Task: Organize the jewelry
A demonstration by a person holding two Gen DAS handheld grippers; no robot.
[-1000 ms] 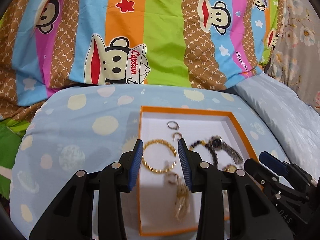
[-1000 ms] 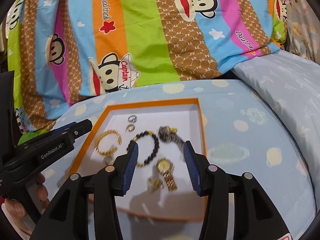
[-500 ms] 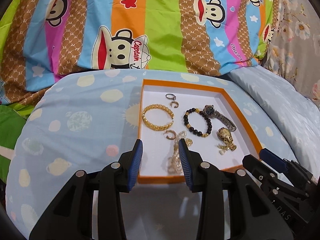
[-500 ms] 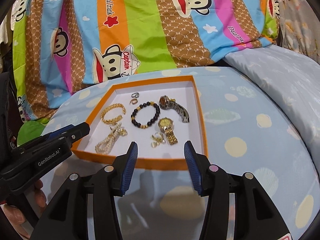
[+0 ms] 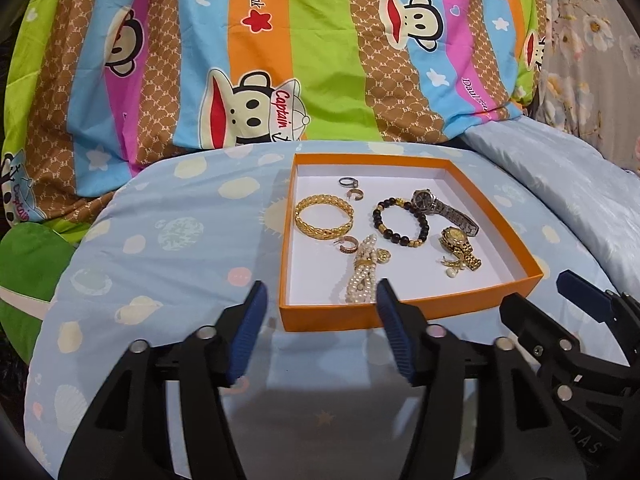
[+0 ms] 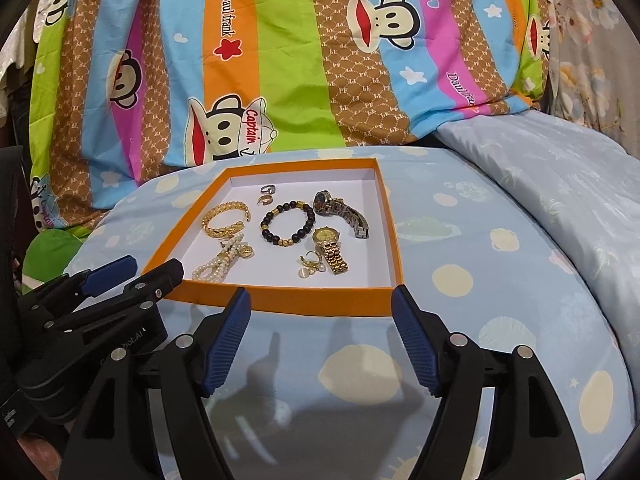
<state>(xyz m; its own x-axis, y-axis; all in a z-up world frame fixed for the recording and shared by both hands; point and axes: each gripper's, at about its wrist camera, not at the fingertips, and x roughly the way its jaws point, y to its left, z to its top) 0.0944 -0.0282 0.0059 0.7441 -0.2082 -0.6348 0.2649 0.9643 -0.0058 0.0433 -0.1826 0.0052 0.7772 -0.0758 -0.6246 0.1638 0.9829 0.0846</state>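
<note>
An orange tray (image 5: 496, 216) (image 6: 394, 232) with a white floor lies on a blue spotted cushion. In it lie a gold bangle (image 5: 324, 218) (image 6: 224, 220), a black bead bracelet (image 5: 400, 222) (image 6: 288, 222), a silver watch (image 5: 444, 208) (image 6: 340, 210), a gold watch (image 5: 460, 246) (image 6: 330, 248), a pearl strand (image 5: 362, 276) (image 6: 220, 260), small rings (image 5: 350, 186) (image 6: 267, 194) and an earring (image 5: 452, 266) (image 6: 312, 264). My left gripper (image 5: 320, 300) is open and empty before the tray's near left edge. My right gripper (image 6: 322, 306) is open and empty before the near edge.
A striped monkey-print blanket (image 5: 280, 60) rises behind the cushion (image 5: 160, 240). A pale blue quilt (image 6: 560, 184) lies to the right. The right gripper's body shows at the lower right of the left wrist view (image 5: 568, 344); the left one shows at the left of the right wrist view (image 6: 92, 308).
Both grippers have pulled back from over the tray to in front of its near edge, and their jaws have opened wider. The jewelry has stayed in place.
</note>
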